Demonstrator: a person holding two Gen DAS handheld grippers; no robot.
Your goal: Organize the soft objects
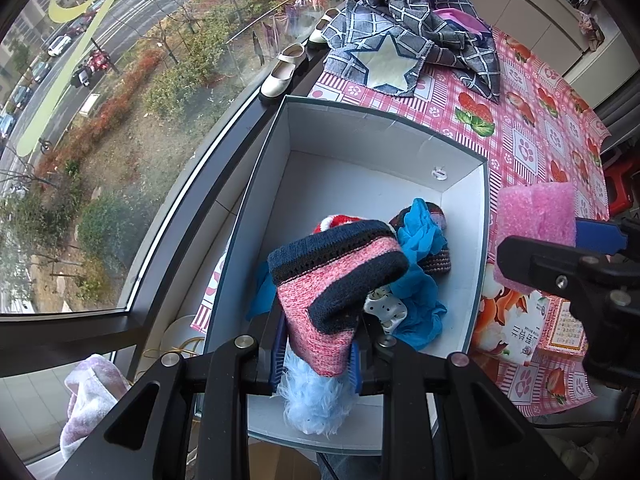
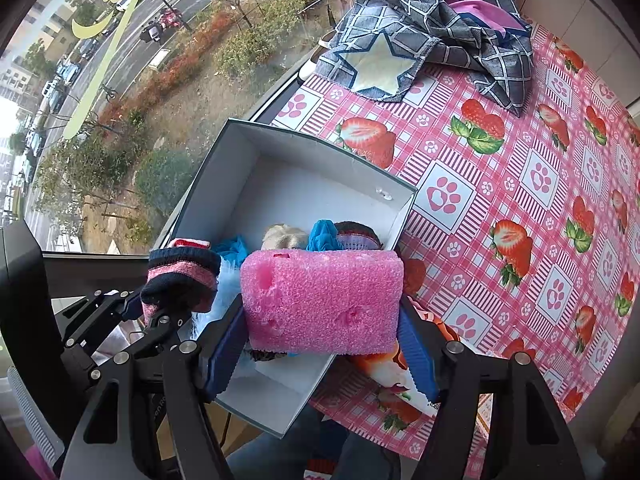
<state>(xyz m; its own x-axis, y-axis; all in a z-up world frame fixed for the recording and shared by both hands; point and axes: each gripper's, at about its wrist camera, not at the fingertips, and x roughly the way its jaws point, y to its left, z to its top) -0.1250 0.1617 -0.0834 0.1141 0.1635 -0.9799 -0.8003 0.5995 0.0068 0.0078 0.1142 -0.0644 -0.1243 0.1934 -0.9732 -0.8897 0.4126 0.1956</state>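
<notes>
Two grippers hang over an open box (image 1: 478, 240) with white walls that stands on a pink strawberry-and-paw-print tablecloth (image 2: 500, 208) beside a window. Left gripper (image 1: 318, 354): its blue fingers (image 1: 280, 350) are clamped tight on a pink-and-navy knitted piece (image 1: 336, 280) with a pale blue fluffy tuft (image 1: 316, 404); the knit bulges up past the fingertips, the tuft hangs back toward the gripper body, and both are above the near end of the box. Beyond these fingertips, on the box floor, lie a blue gauzy cloth (image 1: 420, 280), a dark striped knitted item (image 1: 438, 258), a red-and-white knitted piece (image 1: 334, 222) and a white dotted scrap (image 1: 386, 306). Right gripper (image 2: 322, 346): its blue fingers (image 2: 226, 356) press on the two ends of a pink foam block (image 2: 324, 300), which spans the gap between them crosswise and sits over the right wall of the box. Just right of the right finger, a printed packet (image 2: 394, 376) lies on the cloth. Far ahead of both pairs of fingers, at the table's far edge, a grey checked cloth with a pale star (image 2: 420, 40) lies crumpled
</notes>
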